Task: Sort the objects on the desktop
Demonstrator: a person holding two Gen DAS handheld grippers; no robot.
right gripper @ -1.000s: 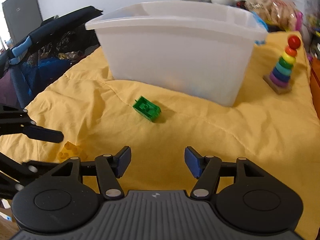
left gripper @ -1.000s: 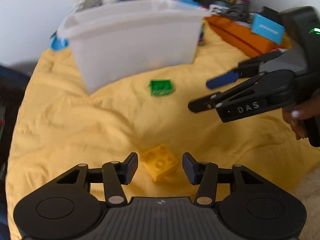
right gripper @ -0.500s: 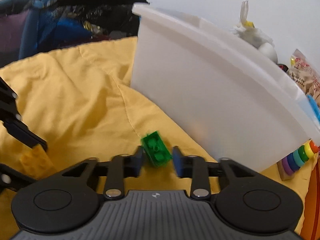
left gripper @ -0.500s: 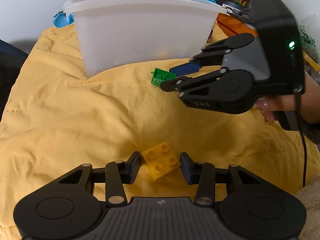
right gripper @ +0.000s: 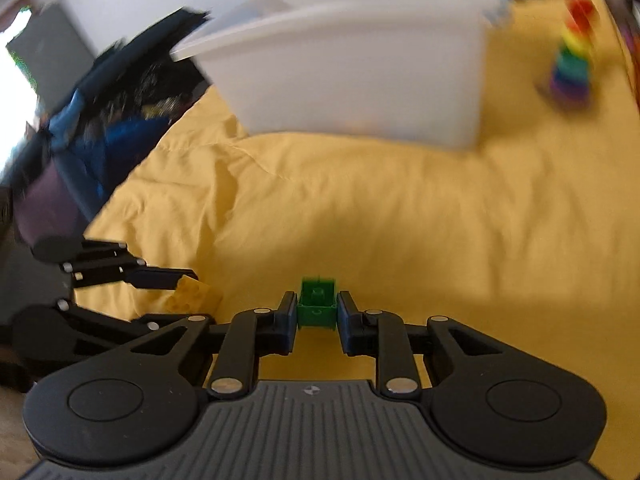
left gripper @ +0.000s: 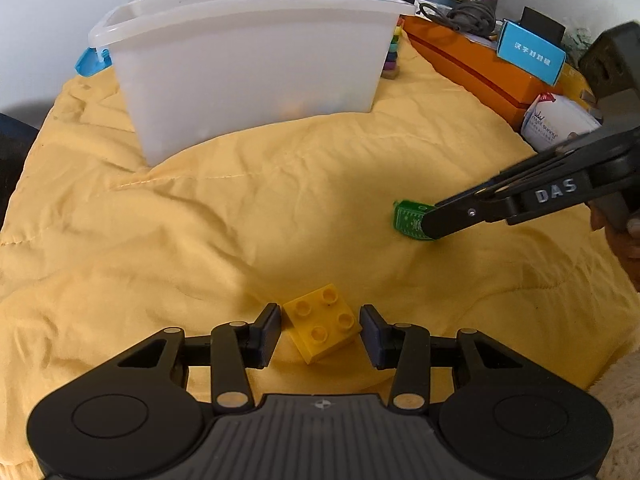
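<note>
Left wrist view gives us the widest layout: the white bin [left gripper: 256, 68] stands at the far side of the yellow quilt [left gripper: 160, 240], up and to the left of both bricks, so whichever brick we carry next must travel away from us toward its open top. Whether a table lies beneath the quilt, we cannot tell.

The right tongs [right gripper: 318, 316] are closing on the green brick [right gripper: 317, 306], which sits squarely between the pads; both pads look pressed against its side faces. From the left wrist view that brick [left gripper: 412, 220] appears held low over the quilt, well to the right of the bin, and we cannot tell if it still touches the fabric. Its open underside seems to face the camera, its longer axis running along the fingers.

The left tongs [left gripper: 320, 332] stand spread around the yellow brick [left gripper: 322, 322], each pad just beside it with a thin gap. That brick lies studs up, turned diagonally, so its corners rather than flat faces point toward the pads. We judge the green brick nearer to delivery.
</note>
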